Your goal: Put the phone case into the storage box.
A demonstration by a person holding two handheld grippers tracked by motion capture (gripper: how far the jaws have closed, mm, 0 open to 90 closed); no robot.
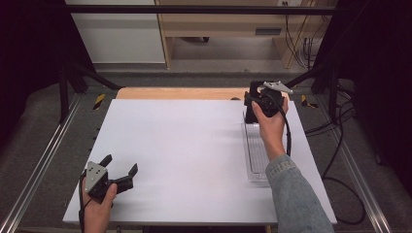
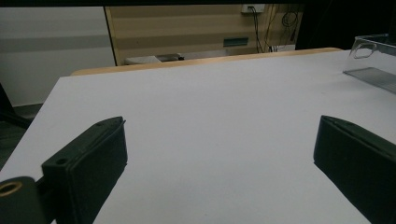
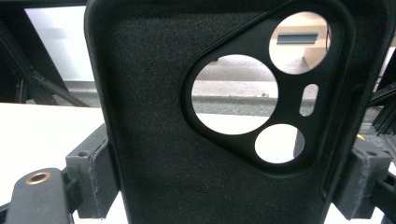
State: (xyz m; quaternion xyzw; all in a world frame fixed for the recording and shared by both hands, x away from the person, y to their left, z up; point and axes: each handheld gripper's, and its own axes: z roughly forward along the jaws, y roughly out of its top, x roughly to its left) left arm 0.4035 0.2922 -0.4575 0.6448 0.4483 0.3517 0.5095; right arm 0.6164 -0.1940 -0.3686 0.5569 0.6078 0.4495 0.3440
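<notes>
A black phone case (image 3: 154, 121) with round camera cut-outs stands upright between the jaws of my right gripper (image 3: 229, 186), which is shut on its two side edges. From above, the right gripper (image 1: 257, 99) is at the far right of the white table, and the case (image 1: 250, 115) hangs at the far end of a clear plastic tray (image 1: 256, 158). My left gripper (image 1: 119, 165) rests near the front left corner, open, with bare table between its jaws (image 2: 219, 154).
The white tabletop (image 1: 184, 145) ends in a wooden strip (image 1: 180, 93) at the far side. The clear tray (image 2: 373, 46) shows at the upper right of the left gripper view. Cables (image 1: 340, 160) trail off the table's right side.
</notes>
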